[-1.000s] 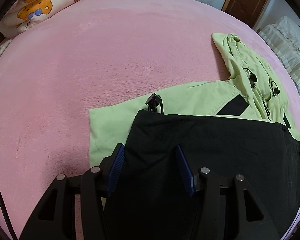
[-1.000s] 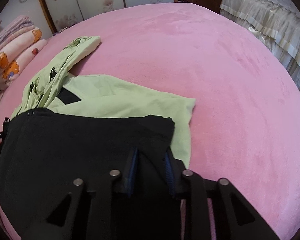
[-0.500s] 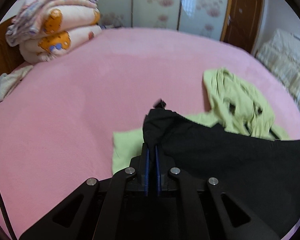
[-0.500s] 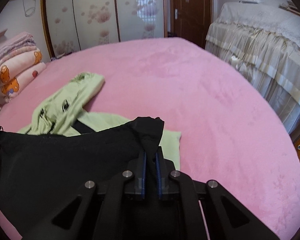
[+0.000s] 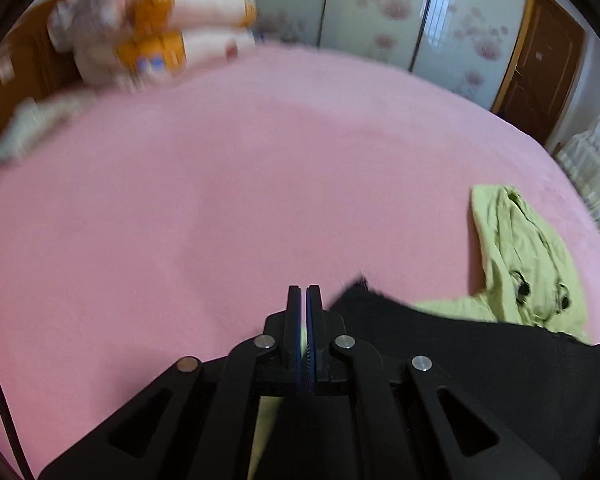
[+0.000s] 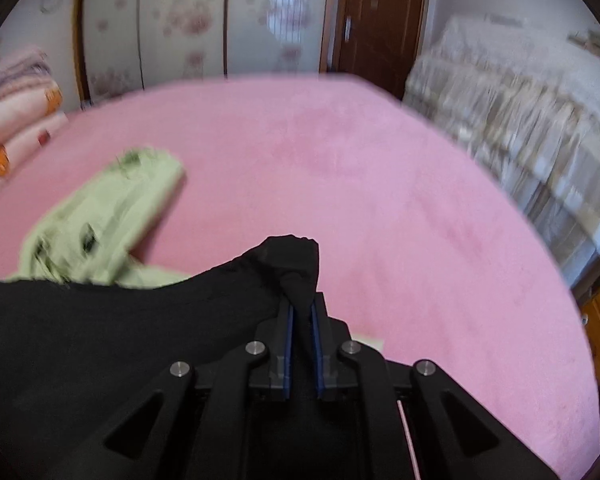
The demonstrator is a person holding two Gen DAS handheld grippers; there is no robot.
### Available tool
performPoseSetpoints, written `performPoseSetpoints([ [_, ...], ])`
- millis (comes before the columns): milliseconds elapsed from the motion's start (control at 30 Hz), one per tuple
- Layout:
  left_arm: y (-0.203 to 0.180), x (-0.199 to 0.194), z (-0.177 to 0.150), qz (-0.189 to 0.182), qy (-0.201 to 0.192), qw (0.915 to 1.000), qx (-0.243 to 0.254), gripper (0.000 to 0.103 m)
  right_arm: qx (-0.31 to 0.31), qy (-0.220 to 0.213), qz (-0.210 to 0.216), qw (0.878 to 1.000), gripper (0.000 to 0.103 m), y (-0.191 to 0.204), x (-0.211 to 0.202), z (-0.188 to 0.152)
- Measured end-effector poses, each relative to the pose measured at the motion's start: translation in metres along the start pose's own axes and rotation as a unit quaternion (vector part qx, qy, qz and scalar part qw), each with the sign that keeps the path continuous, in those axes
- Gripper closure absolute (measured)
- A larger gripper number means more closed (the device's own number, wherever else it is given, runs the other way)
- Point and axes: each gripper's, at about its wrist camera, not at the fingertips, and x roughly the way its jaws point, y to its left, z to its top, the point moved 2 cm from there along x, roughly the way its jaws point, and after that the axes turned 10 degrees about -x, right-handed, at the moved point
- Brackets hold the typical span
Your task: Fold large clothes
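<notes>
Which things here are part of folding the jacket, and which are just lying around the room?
Part of the job:
- green and black jacket
- right gripper, clamped on its black hem
- left gripper, shut; fabric between its fingers not clear
- pink bed

Lying about:
- stacked quilts
- lace-covered bed
- wardrobe doors

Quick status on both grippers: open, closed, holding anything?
Left gripper: closed; black fabric sits beside it, but a grip cannot be confirmed.
Right gripper: closed on a bunched corner of the black garment.
</notes>
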Motion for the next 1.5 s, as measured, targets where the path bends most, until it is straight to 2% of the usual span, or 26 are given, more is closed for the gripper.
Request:
performPoseSetpoints([
  [33, 0.004, 0.005, 0.000, -0.010, 0.014, 0.9998, -0.007, 0.099, 0.017, 0.015, 0.009, 1.000, 0.091, -0.004, 0.008, -0.004],
  [100, 0.012, 0.012, 0.001, -0.037, 0.032, 0.9987, -0.014, 0.085, 0.036, 0.017, 0.033, 0.999, 0.084, -0.010, 0.013, -0.009],
  [167, 0.014, 0.016, 0.000, -0.056, 0.044, 0.9974, -0.008, 0.077, 0.046, 0.011, 0.052, 0.998, 0.064, -0.015, 0.012, -0.013],
  [233, 0.012, 0.019, -0.002, -0.075, 0.061, 0.9953, 0.004, 0.071, 0.046, 0.008, 0.059, 0.997, 0.055, -0.017, 0.010, -0.015],
  [300, 0.005, 0.024, -0.005, -0.080, 0.074, 0.9938, 0.022, 0.052, 0.042, 0.014, 0.063, 0.997, 0.055, -0.018, 0.012, -0.016],
  [367, -0.002, 0.031, -0.008, -0.067, 0.074, 0.9941, 0.041, 0.045, 0.038, 0.017, 0.060, 0.997, 0.055, -0.016, 0.013, -0.018],
  [533, -0.017, 0.061, -0.017, -0.062, 0.114, 0.9904, 0.048, 0.045, 0.057, 0.031, 0.075, 0.995, 0.055, -0.020, 0.025, -0.019],
  [567, -0.021, 0.065, -0.019, -0.062, 0.117, 0.9899, 0.050, 0.056, 0.062, 0.034, 0.079, 0.994, 0.055, -0.021, 0.028, -0.020],
  [600, -0.026, 0.067, -0.021, -0.065, 0.115, 0.9897, 0.054, 0.083, 0.069, 0.036, 0.083, 0.993, 0.055, -0.023, 0.030, -0.020],
  [667, -0.033, 0.061, -0.025, -0.058, 0.094, 0.9922, 0.057, 0.094, 0.071, 0.034, 0.089, 0.993, 0.056, -0.022, 0.031, -0.021],
  [700, -0.036, 0.053, -0.026, -0.056, 0.070, 0.9940, 0.063, 0.096, 0.062, 0.034, 0.088, 0.994, 0.059, -0.019, 0.031, -0.020],
  [733, -0.037, 0.044, -0.026, -0.056, 0.049, 0.9950, 0.066, 0.097, 0.050, 0.035, 0.084, 0.995, 0.083, -0.016, 0.030, -0.019],
  [767, -0.037, 0.035, -0.024, -0.059, 0.028, 0.9957, 0.066, 0.098, 0.038, 0.034, 0.076, 0.996, 0.094, -0.012, 0.028, -0.017],
  [800, -0.035, 0.022, -0.022, -0.066, 0.002, 0.9962, 0.057, 0.098, 0.028, 0.018, 0.067, 0.997, 0.094, -0.009, 0.020, -0.014],
  [900, -0.028, 0.001, -0.016, -0.073, -0.033, 0.9960, 0.040, 0.098, 0.032, -0.033, 0.076, 0.996, 0.096, -0.004, -0.003, -0.007],
  [967, -0.029, 0.000, -0.016, -0.059, -0.046, 0.9960, 0.050, 0.098, 0.033, -0.054, 0.072, 0.995, 0.096, 0.000, -0.010, -0.003],
  [1033, -0.028, 0.009, -0.017, -0.045, -0.035, 0.9967, 0.058, 0.098, 0.024, -0.049, 0.052, 0.997, 0.096, 0.006, -0.003, -0.002],
  [1133, -0.035, 0.041, -0.029, -0.009, -0.006, 0.9958, 0.090, 0.096, -0.003, -0.002, 0.015, 1.000, 0.095, 0.015, 0.028, -0.011],
  [1167, -0.038, 0.055, -0.036, 0.014, 0.009, 0.9944, 0.104, 0.093, -0.003, 0.011, 0.013, 1.000, 0.094, 0.015, 0.035, -0.015],
  [1233, -0.044, 0.061, -0.043, 0.042, 0.004, 0.9915, 0.123, 0.088, -0.004, 0.014, 0.005, 1.000, 0.093, 0.017, 0.036, -0.017],
  [1267, -0.044, 0.059, -0.043, 0.051, 0.002, 0.9906, 0.127, 0.080, -0.005, 0.014, 0.000, 1.000, 0.089, 0.017, 0.032, -0.016],
  [1300, -0.045, 0.055, -0.041, 0.053, 0.007, 0.9908, 0.124, 0.069, -0.006, 0.016, -0.013, 1.000, 0.087, 0.016, 0.025, -0.015],
  [1333, -0.044, 0.051, -0.040, 0.047, 0.012, 0.9917, 0.119, 0.066, -0.008, 0.012, -0.018, 1.000, 0.083, 0.015, 0.018, -0.015],
  [1367, -0.043, 0.044, -0.039, 0.040, 0.012, 0.9926, 0.114, 0.063, -0.011, 0.003, -0.021, 1.000, 0.082, 0.016, 0.009, -0.015],
  [1467, -0.044, 0.003, -0.042, 0.040, -0.024, 0.9921, 0.116, 0.062, -0.020, -0.037, -0.023, 0.999, 0.077, 0.023, -0.029, -0.020],
  [1500, -0.045, -0.013, -0.048, 0.029, -0.033, 0.9922, 0.117, 0.058, -0.022, -0.047, -0.016, 0.999, 0.076, 0.029, -0.040, -0.022],
])
